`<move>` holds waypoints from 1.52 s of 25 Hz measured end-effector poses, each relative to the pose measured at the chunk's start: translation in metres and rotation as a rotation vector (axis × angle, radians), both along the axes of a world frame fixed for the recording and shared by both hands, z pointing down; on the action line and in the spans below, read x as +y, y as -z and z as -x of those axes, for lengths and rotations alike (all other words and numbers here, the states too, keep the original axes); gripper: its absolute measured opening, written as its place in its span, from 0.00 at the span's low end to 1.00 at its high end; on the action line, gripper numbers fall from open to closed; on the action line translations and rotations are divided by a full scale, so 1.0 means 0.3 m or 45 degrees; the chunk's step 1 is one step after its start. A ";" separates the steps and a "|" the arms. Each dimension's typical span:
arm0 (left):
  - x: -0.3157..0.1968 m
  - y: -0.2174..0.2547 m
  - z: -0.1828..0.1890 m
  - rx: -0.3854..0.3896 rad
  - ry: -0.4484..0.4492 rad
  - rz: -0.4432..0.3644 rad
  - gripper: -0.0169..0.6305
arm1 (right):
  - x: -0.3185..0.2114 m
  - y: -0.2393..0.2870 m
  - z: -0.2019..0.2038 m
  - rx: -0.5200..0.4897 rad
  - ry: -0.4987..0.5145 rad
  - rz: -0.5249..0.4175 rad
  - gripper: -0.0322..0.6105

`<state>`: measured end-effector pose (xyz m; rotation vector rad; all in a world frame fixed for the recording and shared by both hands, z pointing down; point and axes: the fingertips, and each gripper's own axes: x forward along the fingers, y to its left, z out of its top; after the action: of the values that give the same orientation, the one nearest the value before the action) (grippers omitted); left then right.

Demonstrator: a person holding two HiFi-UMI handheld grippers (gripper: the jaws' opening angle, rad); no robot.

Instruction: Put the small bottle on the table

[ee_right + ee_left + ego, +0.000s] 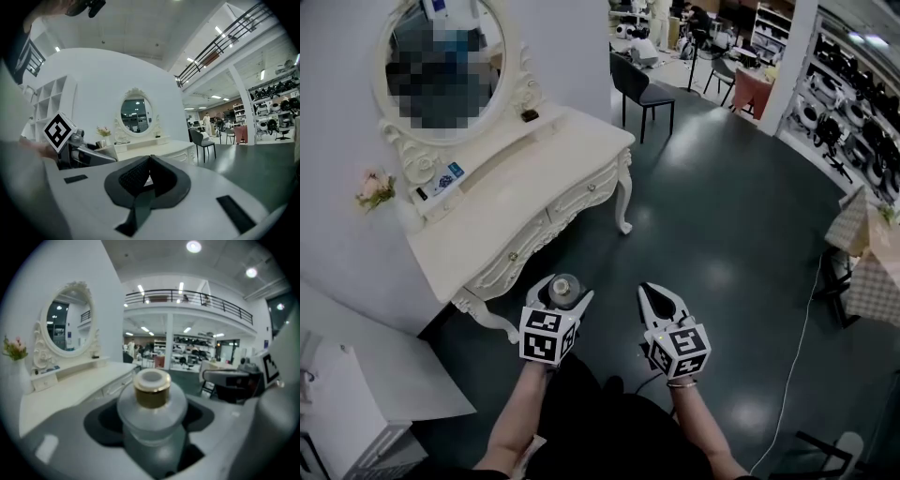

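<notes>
The small frosted-glass bottle with the gold collar (151, 411) is clamped between the fingers of the left gripper (566, 283). It is carried in the air over the dark floor (722, 234), just short of the front edge of the cream-white carved dressing table. The tabletop (492, 220) lies ahead and to the left. The right gripper (651, 292) hangs beside the left one, its fingers pressed together on nothing.

To do this step well, I judge the bottle should travel upright, neck up, over the edge and onto the broad bare stretch of the tabletop. That spot is clear of the raised shelf (502, 141) under the oval mirror (68, 326). The bottle should then be lowered until its base bears before the fingers let go.

The glass looks smooth, rounded at the shoulder and probably slippery, so a level, unhurried carry suits it. Its base is hidden, so how steadily it will stand is uncertain. The tabletop appears hard, flat and gloss-painted.
</notes>
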<state>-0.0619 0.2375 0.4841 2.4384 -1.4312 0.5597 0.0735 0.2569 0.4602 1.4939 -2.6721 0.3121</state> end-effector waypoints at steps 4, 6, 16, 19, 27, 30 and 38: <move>-0.033 -0.020 0.013 -0.008 0.006 0.029 0.55 | -0.040 -0.010 0.008 -0.016 -0.004 0.015 0.06; -0.069 -0.029 0.016 -0.009 0.005 0.037 0.55 | -0.074 -0.015 0.010 -0.018 -0.008 0.018 0.06; -0.409 -0.040 0.069 0.019 -0.002 0.042 0.55 | -0.391 -0.019 0.042 -0.010 -0.032 0.030 0.06; -0.529 -0.028 0.083 0.023 -0.020 0.040 0.55 | -0.514 -0.009 0.062 -0.009 -0.043 0.033 0.06; -0.841 -0.025 0.132 0.014 -0.071 0.035 0.55 | -0.810 -0.013 0.134 -0.012 -0.073 0.050 0.06; -0.933 -0.030 0.156 0.009 -0.086 0.040 0.55 | -0.894 -0.016 0.156 -0.014 -0.092 0.055 0.06; -1.122 -0.052 0.227 0.010 -0.078 0.050 0.55 | -1.050 -0.025 0.216 0.000 -0.099 0.064 0.06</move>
<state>-0.1300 -0.0992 0.4998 2.4580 -1.3341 0.5855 0.0086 -0.0582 0.4677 1.5857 -2.5901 0.3802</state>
